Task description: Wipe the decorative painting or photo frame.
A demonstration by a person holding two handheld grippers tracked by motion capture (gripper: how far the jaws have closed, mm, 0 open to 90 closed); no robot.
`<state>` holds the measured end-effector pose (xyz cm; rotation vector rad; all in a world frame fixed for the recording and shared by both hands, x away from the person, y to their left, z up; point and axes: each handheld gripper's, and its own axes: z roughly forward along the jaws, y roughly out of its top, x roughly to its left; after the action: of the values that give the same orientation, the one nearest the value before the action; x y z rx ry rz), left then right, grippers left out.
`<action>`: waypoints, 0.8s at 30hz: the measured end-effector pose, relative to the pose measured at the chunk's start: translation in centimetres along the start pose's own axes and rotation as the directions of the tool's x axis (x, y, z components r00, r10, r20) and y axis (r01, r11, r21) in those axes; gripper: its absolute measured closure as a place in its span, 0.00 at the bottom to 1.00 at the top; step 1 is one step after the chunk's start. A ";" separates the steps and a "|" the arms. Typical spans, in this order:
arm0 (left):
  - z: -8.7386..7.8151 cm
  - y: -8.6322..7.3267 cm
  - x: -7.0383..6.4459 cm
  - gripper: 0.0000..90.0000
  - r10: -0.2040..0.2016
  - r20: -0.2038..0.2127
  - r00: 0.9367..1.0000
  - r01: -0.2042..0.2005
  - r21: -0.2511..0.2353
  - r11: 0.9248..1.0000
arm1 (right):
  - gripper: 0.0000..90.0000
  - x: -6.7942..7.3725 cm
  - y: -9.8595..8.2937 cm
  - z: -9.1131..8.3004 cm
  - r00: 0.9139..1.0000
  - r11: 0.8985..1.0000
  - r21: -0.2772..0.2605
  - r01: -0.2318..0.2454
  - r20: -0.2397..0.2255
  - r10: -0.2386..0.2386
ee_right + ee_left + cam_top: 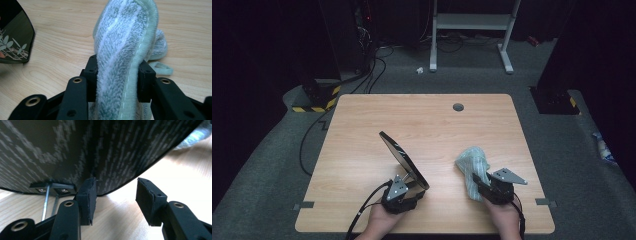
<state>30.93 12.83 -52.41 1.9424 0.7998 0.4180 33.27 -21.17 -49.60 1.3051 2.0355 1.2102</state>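
Observation:
A dark glossy plate (404,160) with a leaf pattern stands steeply tilted on the wooden table (427,120), its lower rim at my left gripper (411,185). In the left gripper view the plate's patterned underside (100,150) looms close above, its rim against one pad (86,197), and my left gripper (116,192) is open with bare table between the jaws. A pale green towel (472,165) is bunched at the right, and my right gripper (479,182) is shut on it. Close up, the towel's fold (125,50) rises between the jaws of my right gripper (117,72). The plate (15,37) sits at the left there.
A round cable hole (458,107) lies near the table's far edge. Beyond the table, a white metal frame (472,22) and black cables (372,70) are on the grey floor. A black stand with yellow-black tape (319,97) is at the far left corner.

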 end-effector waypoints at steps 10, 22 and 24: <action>-2.9 -0.6 2.2 0.56 -0.061 -0.078 0.995 0.058 -0.034 0.998 | 0.68 0.3 0.9 0.7 1.000 1.000 -0.019 0.015 -0.025 -0.015; -3.7 -1.9 4.5 0.66 -0.101 -0.131 0.986 0.112 0.076 0.991 | 0.68 1.8 2.1 2.6 0.996 0.999 -0.013 0.053 -0.074 -0.054; -3.5 -1.9 4.5 0.69 -0.093 -0.127 0.988 0.105 0.089 0.990 | 0.68 1.9 2.1 2.7 0.995 0.998 -0.013 0.057 -0.076 -0.058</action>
<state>31.50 18.81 -52.55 1.9701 1.0077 0.4495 35.44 -17.96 -49.03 1.2044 2.1017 1.2608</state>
